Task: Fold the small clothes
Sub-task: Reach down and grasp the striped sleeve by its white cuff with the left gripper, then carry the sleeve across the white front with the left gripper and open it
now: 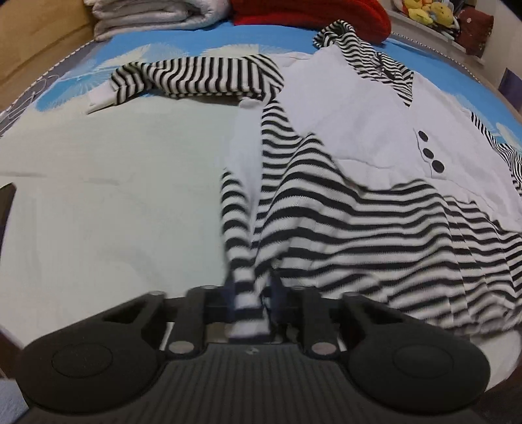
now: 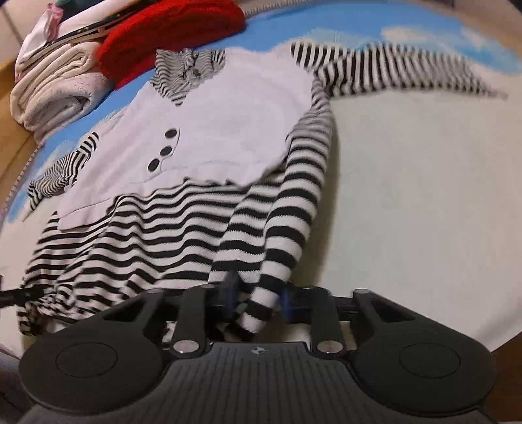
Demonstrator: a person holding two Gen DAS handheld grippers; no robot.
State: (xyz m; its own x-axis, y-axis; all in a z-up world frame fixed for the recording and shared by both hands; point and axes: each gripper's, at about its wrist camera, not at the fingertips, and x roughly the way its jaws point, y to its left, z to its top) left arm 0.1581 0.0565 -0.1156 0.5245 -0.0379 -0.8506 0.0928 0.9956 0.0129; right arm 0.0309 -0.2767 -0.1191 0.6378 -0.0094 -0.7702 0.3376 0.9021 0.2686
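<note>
A small white top [image 1: 352, 124] with black-and-white striped sleeves, collar and lower part lies spread on a bed, its three black buttons [image 1: 428, 152] facing up. My left gripper [image 1: 249, 293] is shut on a bunched fold of the striped lower edge, which rises taut from the sheet. One striped sleeve [image 1: 195, 76] stretches out to the far left. In the right wrist view the same top [image 2: 228, 114] lies ahead. My right gripper [image 2: 257, 295] is shut on another striped fold at the hem. A sleeve [image 2: 391, 70] reaches to the far right.
The bed has a pale sheet [image 1: 114, 195] with blue patches at the far side. Folded white blankets [image 2: 55, 88] and a red knit [image 2: 169, 36] sit at the head end. Plush toys [image 1: 424, 13] stand on a shelf behind. A wooden bed frame [image 1: 32, 42] borders the left.
</note>
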